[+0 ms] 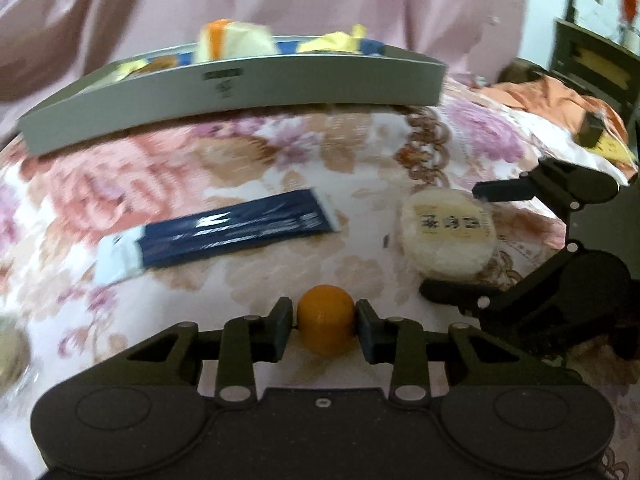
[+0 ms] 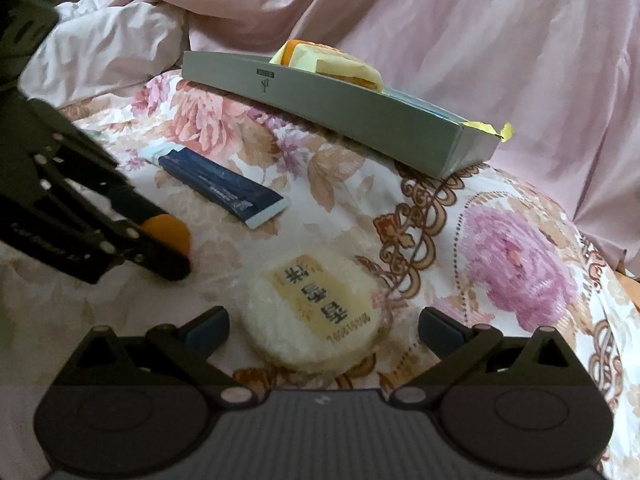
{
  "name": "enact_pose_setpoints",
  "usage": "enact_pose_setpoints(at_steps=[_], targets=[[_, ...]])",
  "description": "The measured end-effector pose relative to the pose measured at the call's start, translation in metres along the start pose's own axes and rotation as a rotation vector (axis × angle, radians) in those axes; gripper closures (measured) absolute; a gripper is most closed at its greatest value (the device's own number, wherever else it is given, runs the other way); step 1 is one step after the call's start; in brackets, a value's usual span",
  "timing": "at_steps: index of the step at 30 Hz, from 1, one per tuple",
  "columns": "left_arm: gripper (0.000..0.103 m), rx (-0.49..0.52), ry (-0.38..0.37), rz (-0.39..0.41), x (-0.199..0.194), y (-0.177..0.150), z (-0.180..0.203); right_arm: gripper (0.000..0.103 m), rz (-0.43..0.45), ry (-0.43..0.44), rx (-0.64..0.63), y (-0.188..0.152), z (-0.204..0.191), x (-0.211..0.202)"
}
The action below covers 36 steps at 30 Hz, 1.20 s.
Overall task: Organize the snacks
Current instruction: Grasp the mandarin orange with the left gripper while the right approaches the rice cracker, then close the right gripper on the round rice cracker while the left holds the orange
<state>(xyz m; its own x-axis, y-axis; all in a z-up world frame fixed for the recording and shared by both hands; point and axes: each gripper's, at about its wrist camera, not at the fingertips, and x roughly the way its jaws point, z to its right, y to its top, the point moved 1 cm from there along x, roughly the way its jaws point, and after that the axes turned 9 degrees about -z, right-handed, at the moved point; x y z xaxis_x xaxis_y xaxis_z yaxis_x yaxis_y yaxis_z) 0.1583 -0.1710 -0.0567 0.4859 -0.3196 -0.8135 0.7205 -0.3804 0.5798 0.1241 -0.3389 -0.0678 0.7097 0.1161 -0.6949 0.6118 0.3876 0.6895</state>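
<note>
In the left wrist view my left gripper (image 1: 326, 328) is shut on a small orange ball-shaped snack (image 1: 326, 320), low over the floral bedspread. To its right, my right gripper (image 1: 450, 240) stands open around a round white rice-cake packet (image 1: 448, 236). The right wrist view shows that packet (image 2: 316, 312) lying between my spread fingers (image 2: 208, 332), which do not touch it. A dark blue flat packet (image 1: 224, 236) lies in the middle of the bedspread. Behind stands a grey tray (image 1: 240, 92) with several wrapped snacks (image 1: 232, 42) in it.
The floral bedspread (image 2: 520, 264) bulges and slopes away on the right. Pink cloth (image 2: 480, 32) hangs behind the tray. Orange cloth (image 1: 540, 96) and dark furniture (image 1: 592, 64) are at far right. Another round packet (image 1: 8, 348) shows at the left edge.
</note>
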Motion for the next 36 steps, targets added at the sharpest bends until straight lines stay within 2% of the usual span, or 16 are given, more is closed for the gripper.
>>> enact_pose_setpoints(at_steps=[7,11,15,18,23,27,32,34,36], targets=[[0.066,-0.091,0.046,-0.006,-0.009,-0.008,-0.008,0.001,0.010,0.045,0.063,0.003,0.005,0.013],[0.067,-0.130,0.068,-0.002,-0.018,-0.015,-0.011,0.012,0.024,0.054,0.047,0.004,-0.001,0.011],[0.067,-0.167,0.079,0.005,-0.028,-0.024,-0.017,0.014,0.036,0.044,0.026,0.005,-0.013,0.009],[0.067,-0.191,0.096,0.010,-0.037,-0.031,-0.022,0.014,0.038,0.068,-0.002,0.005,-0.026,0.005],[0.067,-0.256,0.113,0.007,-0.051,-0.044,-0.038,0.018,0.008,0.102,-0.038,0.009,-0.059,-0.005],[0.067,-0.289,0.122,0.012,-0.059,-0.052,-0.050,0.018,-0.063,0.146,0.087,0.012,-0.070,-0.008],[0.067,-0.273,0.109,0.019,-0.067,-0.057,-0.052,0.017,-0.093,0.096,0.203,0.016,-0.099,-0.013],[0.065,-0.256,0.096,0.015,-0.068,-0.061,-0.053,0.015,-0.088,0.078,0.199,0.017,-0.116,-0.015],[0.062,-0.247,0.091,0.009,-0.067,-0.065,-0.054,0.014,-0.078,0.058,0.134,0.018,-0.133,-0.016]])
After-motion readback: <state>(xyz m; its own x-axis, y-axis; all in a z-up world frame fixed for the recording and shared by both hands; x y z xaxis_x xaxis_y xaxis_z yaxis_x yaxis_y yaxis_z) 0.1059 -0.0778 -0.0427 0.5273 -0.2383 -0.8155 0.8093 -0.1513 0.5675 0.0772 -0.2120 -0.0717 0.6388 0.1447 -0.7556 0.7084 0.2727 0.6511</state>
